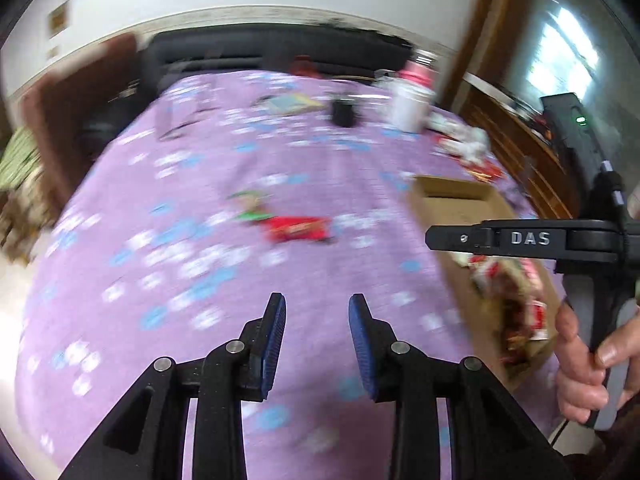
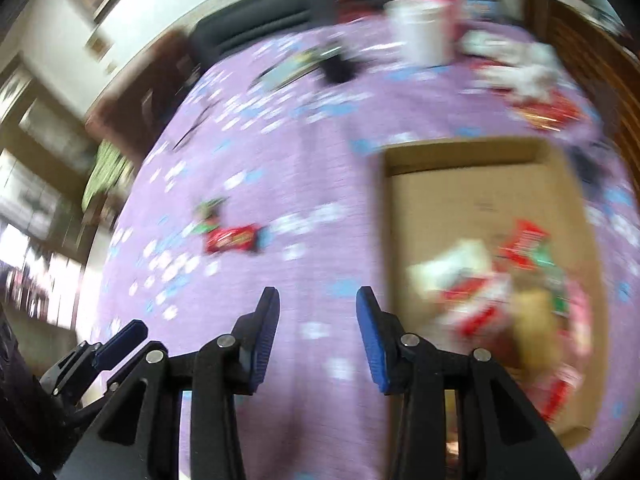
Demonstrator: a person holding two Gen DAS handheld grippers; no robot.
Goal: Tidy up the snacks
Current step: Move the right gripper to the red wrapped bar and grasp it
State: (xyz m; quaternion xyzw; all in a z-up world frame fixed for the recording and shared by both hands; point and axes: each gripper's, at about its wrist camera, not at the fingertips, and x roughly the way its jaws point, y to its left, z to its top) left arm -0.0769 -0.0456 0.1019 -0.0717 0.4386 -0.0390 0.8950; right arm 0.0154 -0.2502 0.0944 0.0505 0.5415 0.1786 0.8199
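A red snack packet (image 1: 298, 228) (image 2: 232, 238) lies mid-table on the purple flowered cloth (image 1: 240, 280), with a green packet (image 1: 250, 202) (image 2: 210, 210) just behind it. An open cardboard box (image 1: 460, 204) (image 2: 472, 200) stands to the right, with several red, white and green snack packets (image 1: 508, 300) (image 2: 480, 292) in its near end. My left gripper (image 1: 317, 298) hangs open over bare cloth, short of the red packet, nothing between its blue pads. My right gripper (image 2: 318, 292) is open and empty too, just left of the box. Both views are motion-blurred.
At the table's far side stand a white cup (image 1: 408, 108) (image 2: 424, 36), a small black object (image 1: 344, 112) and a flat booklet (image 1: 288, 102). More packets (image 1: 468, 148) (image 2: 532, 92) are heaped behind the box. A dark sofa (image 1: 280, 48) and wooden furniture (image 1: 520, 140) border the table.
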